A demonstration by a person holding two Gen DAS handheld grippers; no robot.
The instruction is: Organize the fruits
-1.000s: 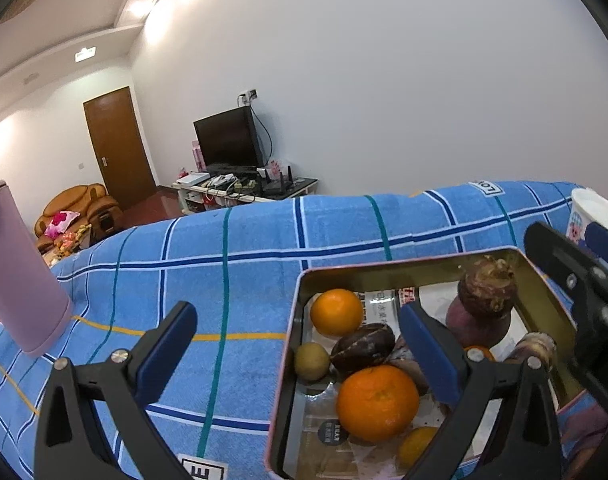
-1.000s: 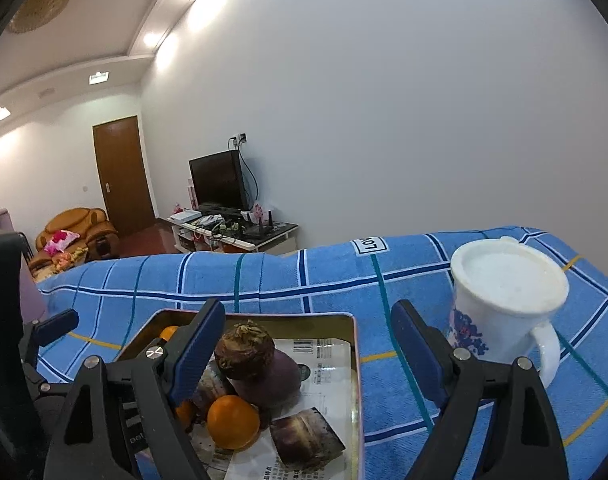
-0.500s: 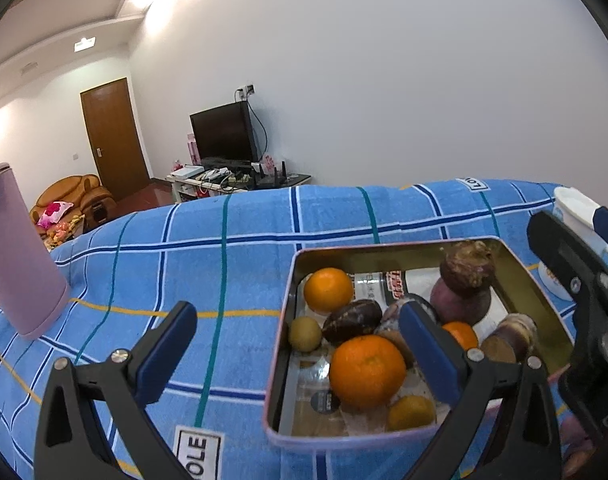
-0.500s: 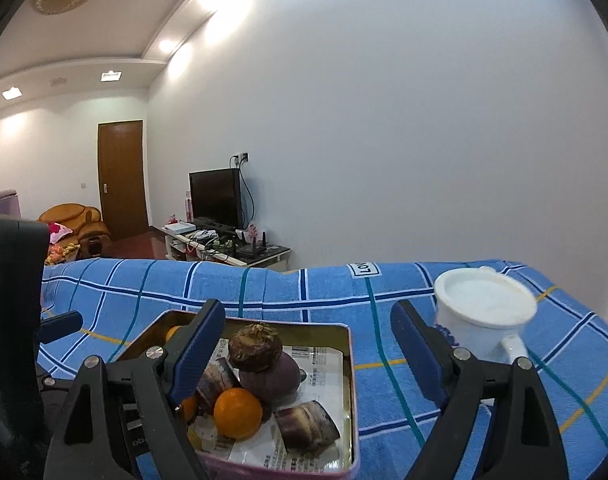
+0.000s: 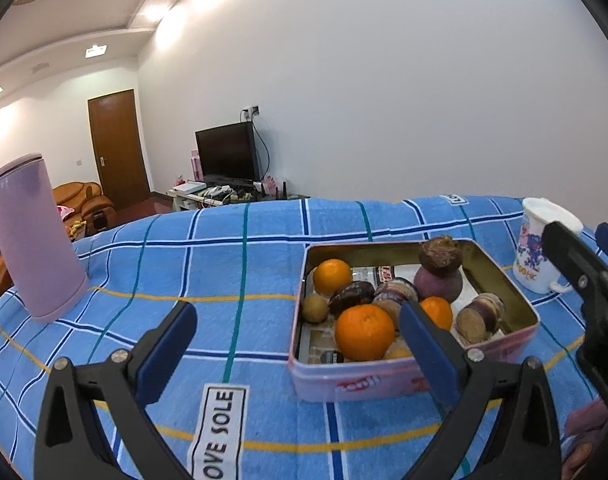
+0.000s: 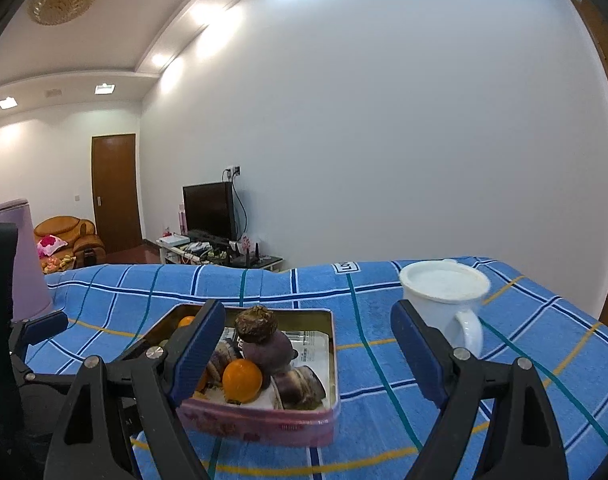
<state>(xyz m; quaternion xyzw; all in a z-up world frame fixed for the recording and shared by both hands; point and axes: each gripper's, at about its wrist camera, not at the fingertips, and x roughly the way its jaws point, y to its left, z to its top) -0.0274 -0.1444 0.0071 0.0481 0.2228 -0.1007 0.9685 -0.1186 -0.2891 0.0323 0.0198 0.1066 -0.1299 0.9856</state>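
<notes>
Left wrist view: blue checked cloth (image 5: 232, 272) spread wide across the table, running from near edge to far wall. Tall lilac flask (image 5: 36, 240) upright at far left, well apart from everything else. Pink tin (image 5: 415, 380) sitting right of centre, lined with printed paper and packed with fruit. White mug (image 5: 537, 248) with floral print just beyond the tin's right corner. Left gripper (image 5: 296, 344) hanging low over bare cloth in front of the tin, jaws spread wide, nothing between them, right finger crossing the tin's near rim. Inside the tin: big orange (image 5: 363, 332) at the front, purple round fruit (image 5: 437, 282) with a dark brown one perched on top, smaller orange (image 5: 332, 277) at the back left, small greenish fruit (image 5: 315, 309) against the left wall.

Right wrist view: right gripper (image 6: 307, 356) gaping just as wide, empty, left finger over the tin, right finger in front of the mug.
</notes>
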